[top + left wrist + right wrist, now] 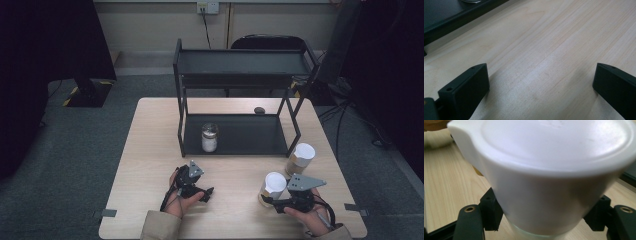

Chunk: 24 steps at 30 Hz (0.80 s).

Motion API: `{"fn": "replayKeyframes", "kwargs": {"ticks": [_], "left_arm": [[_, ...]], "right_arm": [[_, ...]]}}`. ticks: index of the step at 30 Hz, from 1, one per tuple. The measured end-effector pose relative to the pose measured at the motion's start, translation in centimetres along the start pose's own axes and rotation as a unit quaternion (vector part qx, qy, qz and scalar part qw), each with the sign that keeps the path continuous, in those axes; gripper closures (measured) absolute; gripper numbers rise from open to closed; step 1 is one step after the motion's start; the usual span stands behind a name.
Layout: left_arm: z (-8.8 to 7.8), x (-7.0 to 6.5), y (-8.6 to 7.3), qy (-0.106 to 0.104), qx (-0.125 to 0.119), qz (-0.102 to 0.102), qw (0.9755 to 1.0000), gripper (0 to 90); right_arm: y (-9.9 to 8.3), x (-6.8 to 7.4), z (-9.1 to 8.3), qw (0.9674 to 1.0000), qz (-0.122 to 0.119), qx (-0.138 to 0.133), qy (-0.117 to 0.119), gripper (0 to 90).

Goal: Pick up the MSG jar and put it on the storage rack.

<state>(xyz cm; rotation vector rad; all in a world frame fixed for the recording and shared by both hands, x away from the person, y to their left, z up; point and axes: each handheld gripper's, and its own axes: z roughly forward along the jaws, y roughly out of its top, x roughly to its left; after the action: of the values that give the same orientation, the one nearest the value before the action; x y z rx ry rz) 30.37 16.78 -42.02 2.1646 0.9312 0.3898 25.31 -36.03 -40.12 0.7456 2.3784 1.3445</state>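
A jar with a white lid (275, 184) stands near the table's front right. My right gripper (266, 200) is shut on its body just under the lid. In the right gripper view the jar (544, 170) looms large, and both black pads (489, 211) of the right gripper (544, 221) press its sides. A second white-lidded jar (300, 156) stands just behind it. My left gripper (207, 193) rests low over the table's front middle, open. In its own view the left gripper (540, 85) has its jaws wide apart over bare wood.
A black two-tier rack (240, 75) stands at the back of the wooden table (150, 150). A glass jar with white contents (209, 137) sits at the left of the rack's lower shelf. A small dark object (259, 110) lies behind the rack. A chair stands beyond the table.
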Motion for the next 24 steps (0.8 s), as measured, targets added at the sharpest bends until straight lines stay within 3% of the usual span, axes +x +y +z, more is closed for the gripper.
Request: {"fn": "replayKeyframes", "kwargs": {"ticks": [8,24], "left_arm": [[0.0,0.0,0.0,0.000,0.000,0.000,1.0000,0.1],[0.0,0.0,0.0,0.000,0.000,0.000,1.0000,0.1]], "right_arm": [[0.3,0.6,0.1,0.9999,-0.012,0.004,-0.008,30.5],[1.6,0.4,0.4,0.9999,-0.010,0.008,-0.005,30.6]]}}
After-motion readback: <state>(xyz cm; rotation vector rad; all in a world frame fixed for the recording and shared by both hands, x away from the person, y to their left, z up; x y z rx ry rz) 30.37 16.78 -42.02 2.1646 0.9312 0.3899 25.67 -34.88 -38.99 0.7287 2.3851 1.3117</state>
